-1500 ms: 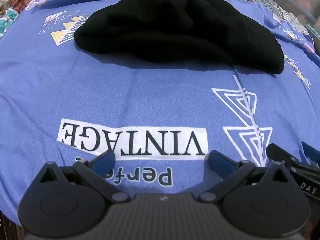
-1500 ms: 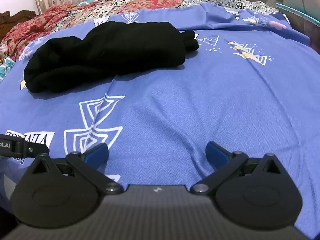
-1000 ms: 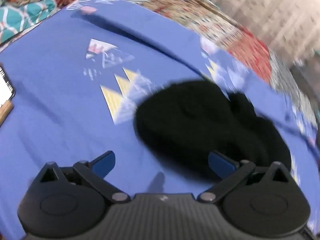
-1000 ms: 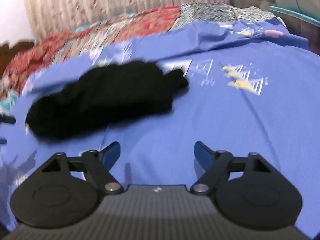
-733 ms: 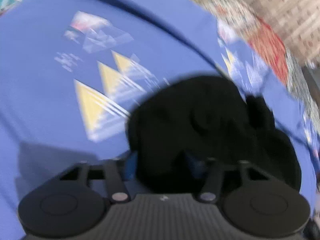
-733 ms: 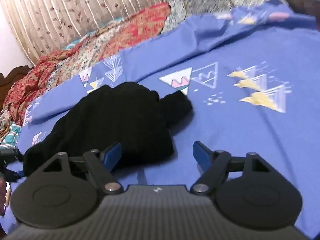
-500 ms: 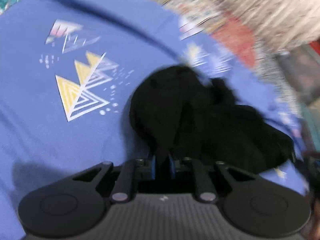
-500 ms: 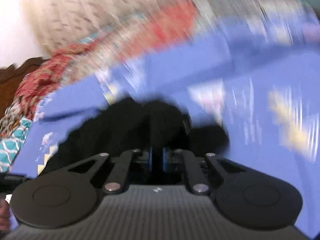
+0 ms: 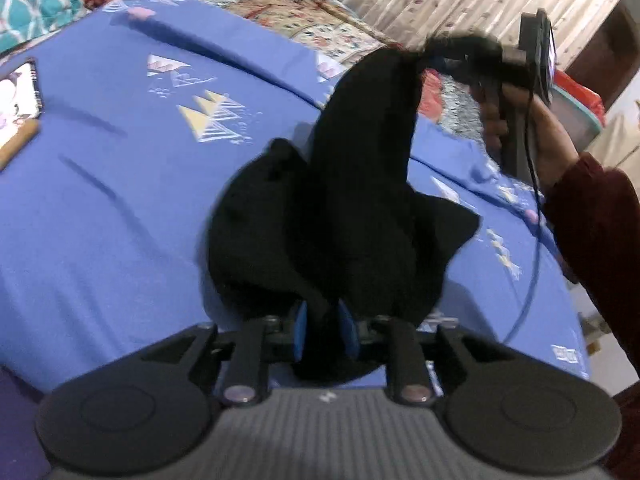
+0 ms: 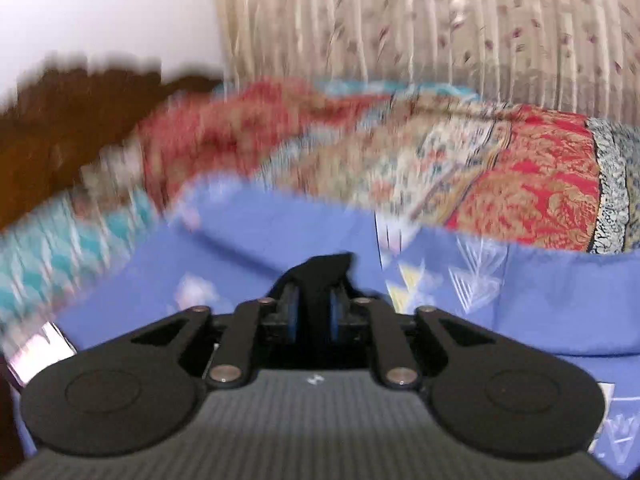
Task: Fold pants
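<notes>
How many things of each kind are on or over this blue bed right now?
Black pants: 1
Hand-held tools, left tool and right tool, both clamped on the pants: 2
Blue bedsheet: 1
Red patterned quilt: 1
Total: 5

Even, soft indoor light, moderately bright. Fisheye curvature bends both views' edges. Right wrist view: heavy motion blur smears the headboard and quilt. Left wrist view: black pants lack detail, faintly blurred.
</notes>
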The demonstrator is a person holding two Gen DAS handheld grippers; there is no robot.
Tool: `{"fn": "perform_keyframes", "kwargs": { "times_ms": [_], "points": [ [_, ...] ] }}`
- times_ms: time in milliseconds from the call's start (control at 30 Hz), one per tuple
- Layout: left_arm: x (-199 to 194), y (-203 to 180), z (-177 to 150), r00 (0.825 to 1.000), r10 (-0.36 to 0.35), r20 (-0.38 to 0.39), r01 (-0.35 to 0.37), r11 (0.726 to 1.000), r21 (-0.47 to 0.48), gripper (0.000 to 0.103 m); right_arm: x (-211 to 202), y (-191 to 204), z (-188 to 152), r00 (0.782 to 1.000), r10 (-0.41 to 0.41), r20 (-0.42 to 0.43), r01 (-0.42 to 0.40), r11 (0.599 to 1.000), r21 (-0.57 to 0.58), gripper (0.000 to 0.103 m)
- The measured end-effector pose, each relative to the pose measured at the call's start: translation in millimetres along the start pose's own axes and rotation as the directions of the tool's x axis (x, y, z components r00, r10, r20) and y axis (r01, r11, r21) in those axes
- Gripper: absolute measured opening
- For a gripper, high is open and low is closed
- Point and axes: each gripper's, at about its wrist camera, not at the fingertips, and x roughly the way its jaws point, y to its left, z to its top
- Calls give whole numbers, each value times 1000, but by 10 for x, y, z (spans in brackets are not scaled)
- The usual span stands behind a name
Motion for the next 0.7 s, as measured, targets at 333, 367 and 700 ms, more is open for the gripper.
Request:
{"fn": "perform_keyframes", "kwargs": {
  "times_ms": [333, 367, 700],
  "points": [
    [588, 580, 1098, 989, 115, 96, -114, 993, -18, 31, -1013, -1103, -1089, 977, -212, -12, 209, 949, 238, 39],
    [796, 564, 1177, 991, 114, 64, -115, 993, 11, 31, -1065, -1235, -1208, 970, -239, -35, 240, 931, 277, 41],
    [1568, 263, 929, 994, 43, -98, -30, 991, 132, 11, -658, -1680, -1798, 965, -187, -185, 260, 796, 546, 61]
  ]
}}
